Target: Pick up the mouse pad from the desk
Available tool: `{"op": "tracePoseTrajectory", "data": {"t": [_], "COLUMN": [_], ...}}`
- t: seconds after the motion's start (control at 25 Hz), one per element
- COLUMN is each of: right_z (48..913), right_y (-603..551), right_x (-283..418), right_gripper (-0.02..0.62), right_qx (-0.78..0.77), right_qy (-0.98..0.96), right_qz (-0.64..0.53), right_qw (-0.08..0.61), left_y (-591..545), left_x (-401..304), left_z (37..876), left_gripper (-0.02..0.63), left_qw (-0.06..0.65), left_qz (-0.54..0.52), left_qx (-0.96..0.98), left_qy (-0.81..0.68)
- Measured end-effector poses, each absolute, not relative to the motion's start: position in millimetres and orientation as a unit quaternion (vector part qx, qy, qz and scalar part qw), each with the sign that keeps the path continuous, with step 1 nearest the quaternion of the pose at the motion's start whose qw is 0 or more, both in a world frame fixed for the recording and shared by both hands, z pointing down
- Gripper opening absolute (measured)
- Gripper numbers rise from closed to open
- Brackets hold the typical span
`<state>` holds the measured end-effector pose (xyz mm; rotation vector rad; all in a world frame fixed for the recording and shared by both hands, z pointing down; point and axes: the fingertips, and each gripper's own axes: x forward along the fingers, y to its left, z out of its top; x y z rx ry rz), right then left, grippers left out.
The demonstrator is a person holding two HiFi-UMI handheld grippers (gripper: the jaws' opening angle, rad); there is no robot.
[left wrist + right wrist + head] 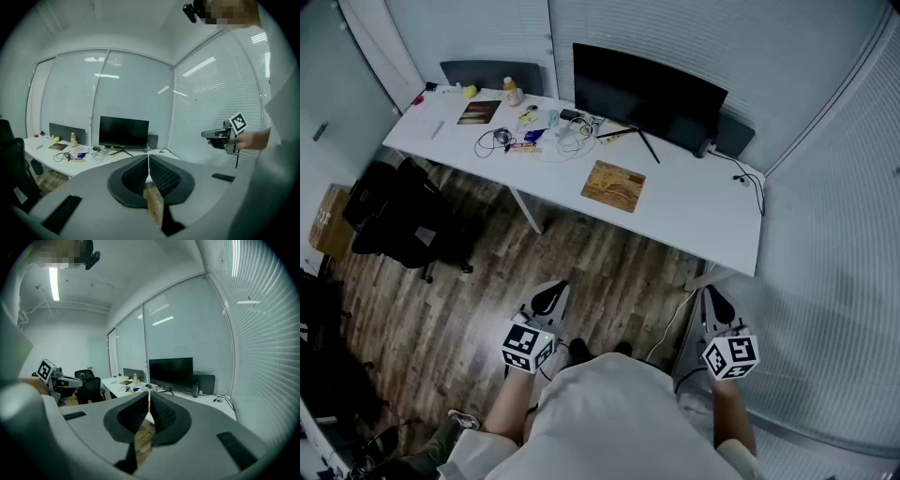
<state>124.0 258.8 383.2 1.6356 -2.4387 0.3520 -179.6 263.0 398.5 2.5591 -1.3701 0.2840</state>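
The mouse pad (613, 186) is a brown patterned rectangle lying flat on the white desk (703, 220), just in front of the monitor's stand. I stand well back from the desk on the wooden floor. My left gripper (551, 289) and my right gripper (711, 295) are both held low near my body, pointing toward the desk, far from the pad. In the left gripper view its jaws (148, 159) meet with nothing between them. The right gripper (149, 397) is likewise shut and empty. The jaws hide the pad in both gripper views.
A black monitor (649, 94) stands at the desk's back. Cables, a bottle (513, 91), a book (480, 112) and small items clutter the left part. A black office chair (398, 220) stands left of the desk, and a slatted glass wall (834, 244) runs along the right.
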Motion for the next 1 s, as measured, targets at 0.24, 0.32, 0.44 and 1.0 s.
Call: {"op": "tracePoseTrajectory", "data": {"t": [0.24, 0.32, 0.44, 1.0], "right_z": [381, 381, 383, 406], "right_y": [261, 261, 262, 253], "right_x": [128, 129, 131, 164], "right_gripper": [0.038, 0.037, 0.037, 0.038], "right_qx": [0.551, 0.55, 0.548, 0.525], "right_qy": [-0.821, -0.821, -0.823, -0.832], "right_qz": [0.12, 0.121, 0.121, 0.143], "right_qw": [0.09, 0.089, 0.089, 0.105], "left_y": [266, 266, 268, 271], "left_x": [-176, -175, -172, -137], "left_z": [397, 398, 399, 412], "left_gripper": [0.02, 0.02, 0.02, 0.02], "left_qw": [0.113, 0.113, 0.114, 0.123], "left_qz": [0.098, 0.098, 0.099, 0.115], "left_qx": [0.871, 0.871, 0.87, 0.859], "left_qy": [-0.468, -0.469, -0.47, -0.483]}}
